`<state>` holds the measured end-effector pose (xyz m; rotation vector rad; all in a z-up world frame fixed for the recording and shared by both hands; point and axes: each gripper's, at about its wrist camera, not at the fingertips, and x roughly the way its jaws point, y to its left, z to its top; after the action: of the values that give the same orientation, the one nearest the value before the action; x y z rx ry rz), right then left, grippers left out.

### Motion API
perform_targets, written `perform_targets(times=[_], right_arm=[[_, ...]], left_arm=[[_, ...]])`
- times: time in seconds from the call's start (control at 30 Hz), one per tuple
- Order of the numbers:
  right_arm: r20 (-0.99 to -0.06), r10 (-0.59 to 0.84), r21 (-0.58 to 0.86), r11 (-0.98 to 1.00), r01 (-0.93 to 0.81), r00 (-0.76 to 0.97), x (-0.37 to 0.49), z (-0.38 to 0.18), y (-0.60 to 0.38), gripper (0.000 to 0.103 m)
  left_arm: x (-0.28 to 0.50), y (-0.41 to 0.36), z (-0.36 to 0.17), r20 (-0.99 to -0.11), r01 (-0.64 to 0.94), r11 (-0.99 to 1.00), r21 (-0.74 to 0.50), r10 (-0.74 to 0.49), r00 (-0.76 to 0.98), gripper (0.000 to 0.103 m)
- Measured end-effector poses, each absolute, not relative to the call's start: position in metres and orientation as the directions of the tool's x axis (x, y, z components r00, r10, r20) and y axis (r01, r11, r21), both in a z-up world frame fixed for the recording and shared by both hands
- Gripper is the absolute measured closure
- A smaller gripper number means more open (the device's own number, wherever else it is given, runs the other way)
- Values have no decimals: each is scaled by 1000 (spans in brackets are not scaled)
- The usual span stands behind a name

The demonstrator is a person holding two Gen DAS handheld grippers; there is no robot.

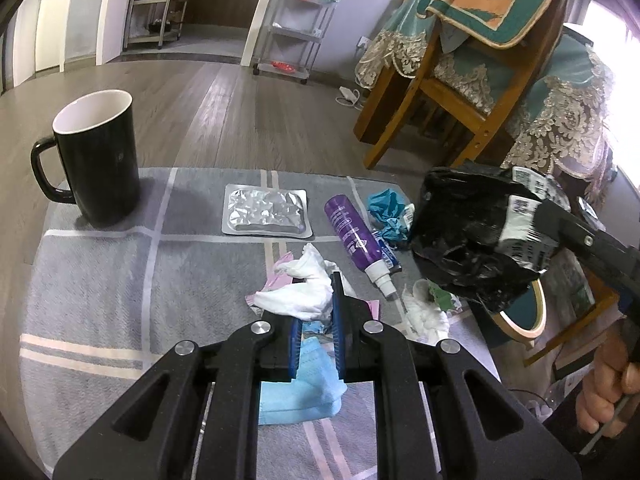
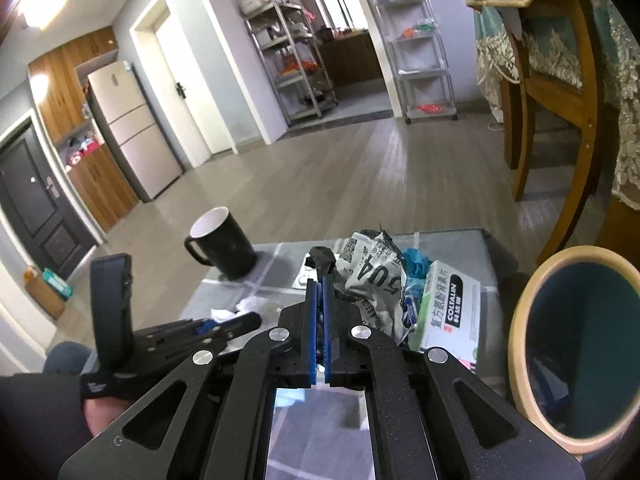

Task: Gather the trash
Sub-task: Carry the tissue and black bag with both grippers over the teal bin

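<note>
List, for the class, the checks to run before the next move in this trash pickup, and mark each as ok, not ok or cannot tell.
1. Right gripper shut on the black plastic bag: ok.
2. Bag lifted clear of the table: ok.
3. Left gripper shut on the white tissue: ok.
4. Round bin open and in reach beside the table: ok.
5. Bin has room inside: cannot tell.
6. Black mug apart from the trash: ok.
</note>
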<state>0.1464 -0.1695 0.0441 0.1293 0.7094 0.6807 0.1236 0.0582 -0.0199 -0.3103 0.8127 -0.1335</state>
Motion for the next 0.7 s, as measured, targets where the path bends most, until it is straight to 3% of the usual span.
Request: perform_targets(times=[0.43, 0.7], right_arm=[[-548, 494, 270, 868, -416, 675, 121, 54, -235, 100], [-537, 420, 312, 905, -291, 732, 121, 43, -285, 100]], left_arm=[[123, 29, 8, -651, 89, 942, -325, -291, 701, 91], [132, -12, 21, -643, 158, 934, -322, -338, 687, 91]])
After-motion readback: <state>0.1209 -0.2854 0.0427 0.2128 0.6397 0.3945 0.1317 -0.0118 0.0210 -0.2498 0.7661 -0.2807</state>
